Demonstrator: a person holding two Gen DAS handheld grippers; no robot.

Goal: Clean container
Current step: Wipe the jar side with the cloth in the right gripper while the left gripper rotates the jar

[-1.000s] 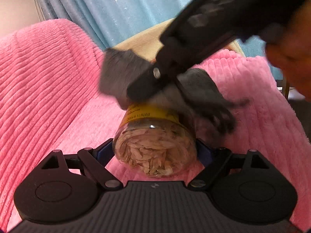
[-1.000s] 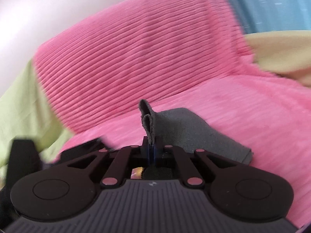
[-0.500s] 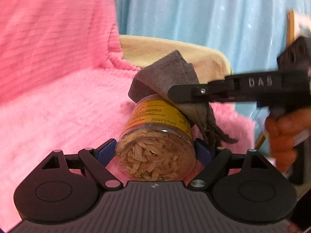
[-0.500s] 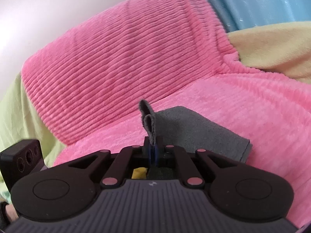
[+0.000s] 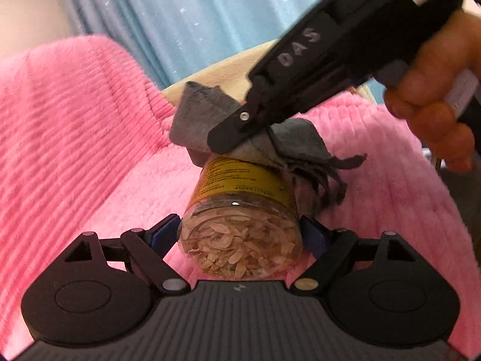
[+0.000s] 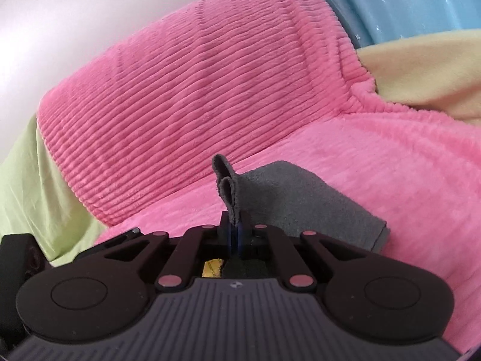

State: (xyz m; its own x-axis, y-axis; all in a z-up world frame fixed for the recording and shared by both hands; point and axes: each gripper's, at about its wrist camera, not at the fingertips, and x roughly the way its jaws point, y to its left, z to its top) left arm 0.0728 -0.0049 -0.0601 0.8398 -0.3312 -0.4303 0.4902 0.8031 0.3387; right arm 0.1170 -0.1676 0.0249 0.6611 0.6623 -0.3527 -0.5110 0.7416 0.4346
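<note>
A clear plastic jar (image 5: pixel 240 219) with a yellow label, full of pale dried flakes, lies on its side with its base toward the left wrist camera. My left gripper (image 5: pixel 240 234) is shut on the jar, one blue pad on each side. A grey cloth (image 5: pixel 204 114) is draped over the jar's far end, which it hides. My right gripper (image 5: pixel 228 138) comes in from the upper right, pressing the cloth onto the jar. In the right wrist view my right gripper (image 6: pixel 235 234) is shut on a fold of the grey cloth (image 6: pixel 297 198); a bit of yellow label (image 6: pixel 212 267) shows below.
A pink ribbed blanket (image 5: pixel 75 138) covers the sofa seat and backrest (image 6: pixel 195 90). A cream cushion (image 6: pixel 421 72) and blue curtain (image 5: pixel 195 15) lie behind. A green cover (image 6: pixel 27 180) is at the left. A hand (image 5: pixel 436 102) holds the right gripper's handle.
The right gripper has swung from level to slanting down from the upper right while rubbing the cloth over the jar's far end. The jar has turned slightly in the left gripper.
</note>
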